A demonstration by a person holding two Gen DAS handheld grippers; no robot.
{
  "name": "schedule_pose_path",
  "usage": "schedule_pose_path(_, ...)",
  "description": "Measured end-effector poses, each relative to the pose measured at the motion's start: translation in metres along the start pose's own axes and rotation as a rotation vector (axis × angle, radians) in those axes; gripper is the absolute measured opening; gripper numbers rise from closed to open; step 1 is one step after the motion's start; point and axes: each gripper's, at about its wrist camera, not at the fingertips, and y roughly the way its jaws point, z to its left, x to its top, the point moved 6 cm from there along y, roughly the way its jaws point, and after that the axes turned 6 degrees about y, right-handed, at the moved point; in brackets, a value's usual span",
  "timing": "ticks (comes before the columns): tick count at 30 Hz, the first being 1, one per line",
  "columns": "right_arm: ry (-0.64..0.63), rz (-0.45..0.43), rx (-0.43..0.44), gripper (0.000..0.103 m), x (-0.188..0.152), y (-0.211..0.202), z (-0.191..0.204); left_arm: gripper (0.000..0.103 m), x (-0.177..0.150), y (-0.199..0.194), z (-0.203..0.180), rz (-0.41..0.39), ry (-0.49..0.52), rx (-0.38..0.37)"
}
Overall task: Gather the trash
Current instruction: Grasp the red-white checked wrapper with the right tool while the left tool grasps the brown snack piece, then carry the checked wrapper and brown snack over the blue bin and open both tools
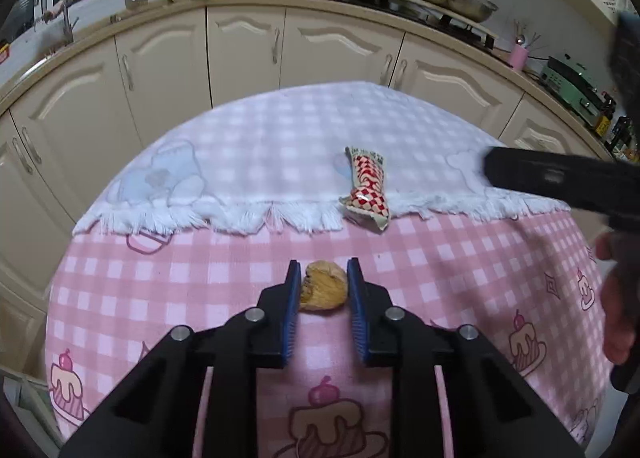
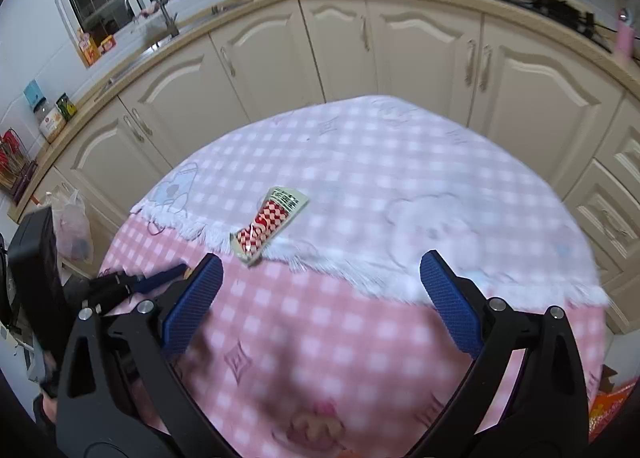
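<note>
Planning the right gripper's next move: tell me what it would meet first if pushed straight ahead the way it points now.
Probably bare cloth: the open right gripper points over the pink checked tablecloth toward the white fringed towel. The red-checked wrapper lies left of that line, nearer the left finger. Depth is unclear, so it may pass above both.

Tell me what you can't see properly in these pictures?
- Brown scrap, left wrist view: the left gripper fingers hide its sides, so contact is unclear.
- Same scrap, right wrist view: hidden behind the gripper fingers.
- Red checked wrapper: print blurred, unreadable.
- Right gripper: blurred.
</note>
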Motion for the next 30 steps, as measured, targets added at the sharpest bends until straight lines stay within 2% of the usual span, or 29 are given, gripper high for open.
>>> schedule_pose_path(3, -0.007, 0.039, 0.010, 0.097, 0.006, 0.032, 0.016, 0.022, -0.005, -0.004, 0.003, -0.011, -0.019, -0.003)
schedule_pose_path(5, -0.020, 0.067, 0.015, 0.091, 0.009, 0.052, 0.028, 0.022, -0.009, -0.008, 0.010, -0.016, -0.047, 0.007)
schedule_pose_path(7, -0.042, 0.102, -0.001, 0.062, 0.006, 0.072, 0.040, 0.022, -0.014, -0.014, 0.016, -0.021, -0.070, 0.014)
schedule_pose_path(8, -0.070, 0.078, -0.033, 0.060, 0.007, 0.074, 0.043, 0.022, -0.015, -0.016, 0.018, -0.022, -0.076, 0.018)
schedule_pose_path(10, -0.110, 0.059, -0.076, 0.029, 0.006, 0.075, 0.048, 0.022, -0.019, -0.021, 0.022, -0.025, -0.085, 0.028)
schedule_pose_path(12, -0.086, 0.065, -0.041, 0.017, 0.002, 0.071, 0.046, 0.022, -0.023, -0.028, 0.025, -0.032, -0.092, 0.035)
schedule_pose_path(19, -0.057, 0.002, 0.005, 0.013, -0.022, 0.024, 0.021, 0.022, -0.023, -0.049, 0.019, -0.067, -0.104, 0.035)
schedule_pose_path(30, -0.002, -0.126, 0.040, 0.013, -0.050, -0.086, -0.028, 0.022, -0.009, -0.089, -0.049, -0.137, -0.033, 0.008)
